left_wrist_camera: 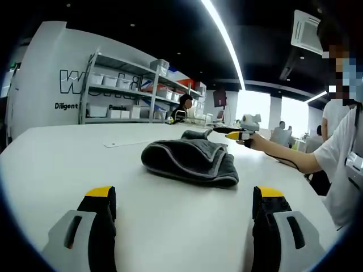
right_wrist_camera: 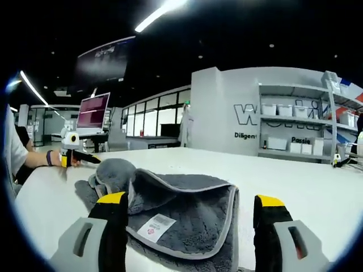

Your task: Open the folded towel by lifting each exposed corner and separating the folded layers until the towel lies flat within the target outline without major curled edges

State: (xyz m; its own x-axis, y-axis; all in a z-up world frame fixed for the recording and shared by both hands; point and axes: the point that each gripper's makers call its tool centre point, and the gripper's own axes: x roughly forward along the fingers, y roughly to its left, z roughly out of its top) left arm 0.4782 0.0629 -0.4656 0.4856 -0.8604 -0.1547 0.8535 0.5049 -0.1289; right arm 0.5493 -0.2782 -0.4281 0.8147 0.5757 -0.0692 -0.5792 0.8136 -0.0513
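Observation:
A dark grey towel [left_wrist_camera: 190, 158] with a pale hem lies folded and bunched on the white table [left_wrist_camera: 68, 164]. In the left gripper view it sits a short way beyond my left gripper [left_wrist_camera: 184, 197], whose jaws stand wide apart with nothing between them. My right gripper [left_wrist_camera: 229, 134], held by a hand, hovers at the towel's far right side. In the right gripper view the towel [right_wrist_camera: 187, 212] spreads just under and ahead of my right gripper [right_wrist_camera: 191, 201], which is open, and a white label [right_wrist_camera: 155, 226] lies on its top layer. My left gripper [right_wrist_camera: 79, 157] shows beyond the towel at the left.
A person [left_wrist_camera: 340, 153] stands at the table's right edge. Metal shelves [left_wrist_camera: 122, 90] with white bins line the grey back wall. Another person [left_wrist_camera: 184, 107] sits behind the table. A thin pale strip [left_wrist_camera: 122, 143] lies on the table left of the towel.

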